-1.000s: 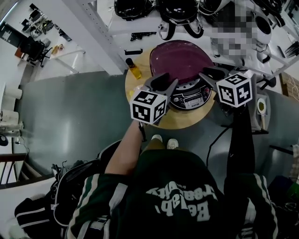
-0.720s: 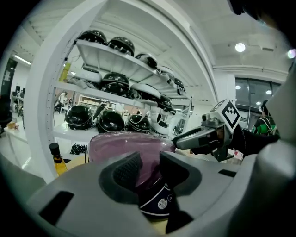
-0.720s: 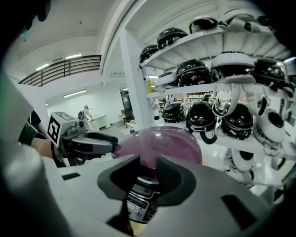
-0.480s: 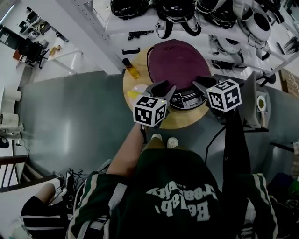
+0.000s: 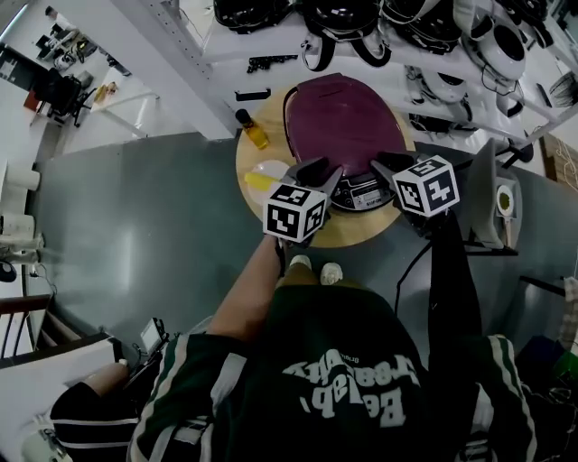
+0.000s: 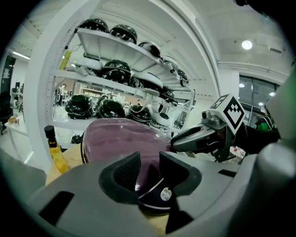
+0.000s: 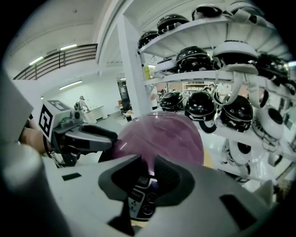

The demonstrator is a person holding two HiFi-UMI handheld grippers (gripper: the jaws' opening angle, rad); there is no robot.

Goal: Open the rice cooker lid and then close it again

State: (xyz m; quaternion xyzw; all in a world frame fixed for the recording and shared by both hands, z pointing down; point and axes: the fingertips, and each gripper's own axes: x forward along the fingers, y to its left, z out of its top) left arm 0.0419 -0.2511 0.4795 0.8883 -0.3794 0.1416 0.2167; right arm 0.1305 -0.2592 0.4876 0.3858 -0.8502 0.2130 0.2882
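The rice cooker stands on a round wooden table point(image 5: 348, 235), its purple lid point(image 5: 343, 117) down and its control panel point(image 5: 366, 194) facing me. My left gripper point(image 5: 321, 171) hovers at the cooker's front left, jaws apart with nothing between them; the lid point(image 6: 115, 139) shows beyond its tips point(image 6: 149, 169). At the front right, my right gripper point(image 5: 386, 165) has its jaws closing and empty. Between its tips point(image 7: 149, 173) I see the control panel point(image 7: 141, 199) and the lid point(image 7: 162, 134) further off. Each gripper shows in the other's view: right gripper point(image 6: 194, 139), left gripper point(image 7: 92, 136).
An oil bottle point(image 5: 253, 129) and a small pale dish point(image 5: 265, 174) sit on the table left of the cooker. White shelves with dark helmets point(image 5: 343, 23) rise right behind it. A grey stand point(image 5: 501, 207) is at the right, and a crouching person point(image 5: 90, 397) at the lower left.
Both grippers have sunk toward the cooker's front and now sit closer to it. The right jaws have narrowed. A person has come into view at the lower left.
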